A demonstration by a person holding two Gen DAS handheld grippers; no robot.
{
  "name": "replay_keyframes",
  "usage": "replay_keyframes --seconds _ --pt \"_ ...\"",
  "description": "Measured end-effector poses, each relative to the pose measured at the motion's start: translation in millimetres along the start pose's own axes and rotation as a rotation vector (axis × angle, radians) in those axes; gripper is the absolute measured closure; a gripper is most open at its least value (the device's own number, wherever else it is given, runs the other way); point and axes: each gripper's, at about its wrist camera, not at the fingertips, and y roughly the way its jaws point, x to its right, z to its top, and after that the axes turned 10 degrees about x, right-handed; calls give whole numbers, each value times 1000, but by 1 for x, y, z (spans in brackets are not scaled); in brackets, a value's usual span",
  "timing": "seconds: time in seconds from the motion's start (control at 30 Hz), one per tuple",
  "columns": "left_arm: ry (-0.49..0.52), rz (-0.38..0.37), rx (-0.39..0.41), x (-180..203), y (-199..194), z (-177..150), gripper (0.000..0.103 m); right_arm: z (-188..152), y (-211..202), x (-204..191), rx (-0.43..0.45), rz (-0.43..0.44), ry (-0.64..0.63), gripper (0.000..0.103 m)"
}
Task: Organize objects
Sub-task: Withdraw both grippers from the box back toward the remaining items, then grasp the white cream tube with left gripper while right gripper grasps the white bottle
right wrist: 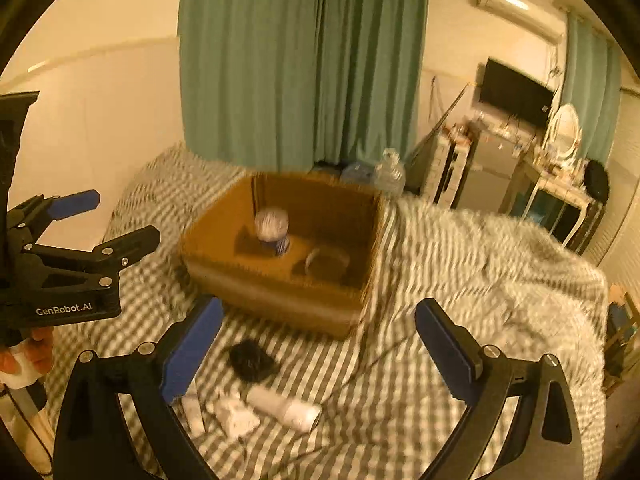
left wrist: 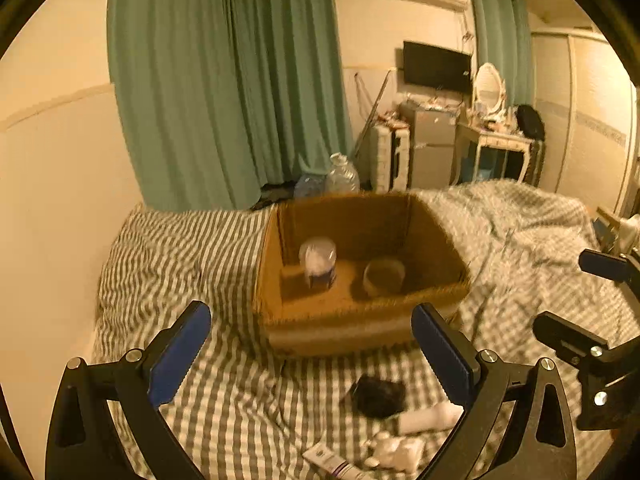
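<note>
Both views above bed [left wrist: 224, 360], facing box [left wrist: 360, 320].

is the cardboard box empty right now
No, the cardboard box already holds a bottle and a small round bowl.

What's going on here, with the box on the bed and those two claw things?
Someone is tidying small items into a cardboard box on the bed. A domed bottle and a round container are already inside. A black bundle, a white cylinder and some small white items lie outside. The left gripper and right gripper are open, holding nothing.
</note>
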Motion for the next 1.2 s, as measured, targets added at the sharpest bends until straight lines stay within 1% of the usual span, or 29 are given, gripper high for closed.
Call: replay_keyframes --seconds 0.07,0.17,0.2,0.3,0.4,0.5,0.63,0.73,0.77,0.8,0.87,0.97,1.03,1.1,1.2 --pt "-1 -2 -40 1 11 -23 0 -19 11 0 -33 16 6 6" --pt "-6 23 -112 2 31 -60 0 -50 34 0 -82 28 16 6" --pt "-4 26 -151 2 40 -75 0 -59 42 1 -105 34 21 6" --pt "-4 34 -228 1 54 -109 0 -91 64 1 -171 55 42 6" --pt "-27 51 -305 -4 66 -141 0 -116 78 0 -217 59 53 6" --pt "-50 54 -361 -8 74 -162 0 -131 87 0 -250 62 60 6" --pt "-30 28 -406 1 75 -175 0 -135 88 -1 -258 71 64 6" --pt "0 3 -433 8 74 -179 8 -135 88 0 -258 72 64 6" --pt "5 -2 -451 9 76 -180 17 -135 88 0 -261 72 66 6" --pt "2 -9 -477 8 79 -183 29 -136 89 1 -265 72 70 6" --pt "-13 -18 -509 6 82 -188 39 -137 91 3 -274 77 83 6" --pt "-45 -78 -545 8 86 -195 39 -139 94 3 -285 83 87 6" --pt "-41 -99 -564 14 88 -197 39 -141 98 1 -300 83 82 6" --pt "-23 -98 -585 20 90 -203 37 -143 101 -1 -314 83 77 6" --pt "-22 -104 -591 25 90 -206 37 -145 104 -1 -326 86 74 6"
